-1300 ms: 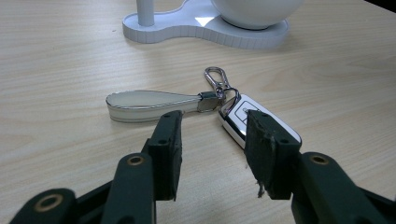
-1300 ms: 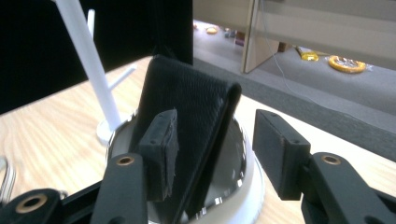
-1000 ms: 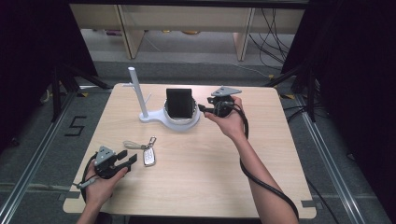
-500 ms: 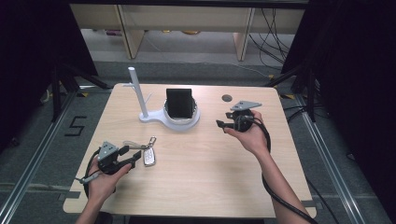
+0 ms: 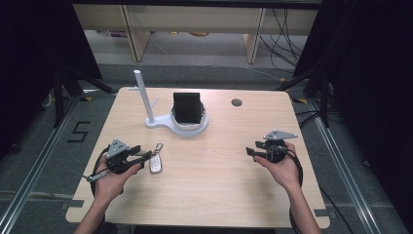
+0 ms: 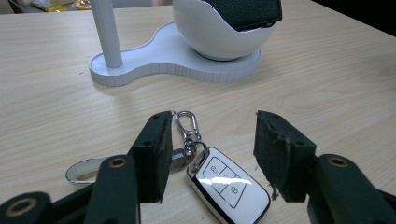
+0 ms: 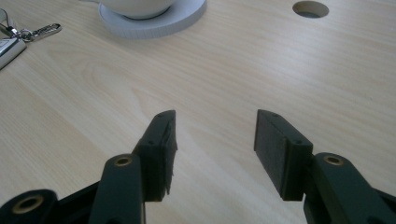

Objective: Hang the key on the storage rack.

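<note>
Nearest to me, my left gripper (image 6: 210,154) has its fingers spread around the car key (image 6: 229,184), which lies flat on the bench (image 5: 209,175) in front of the white stand (image 5: 178,122). My right gripper (image 7: 212,149), also spread and holding nothing, sits well right of the stand. The stand's bowl holds a black object (image 5: 187,107), perhaps a wallet.
</note>
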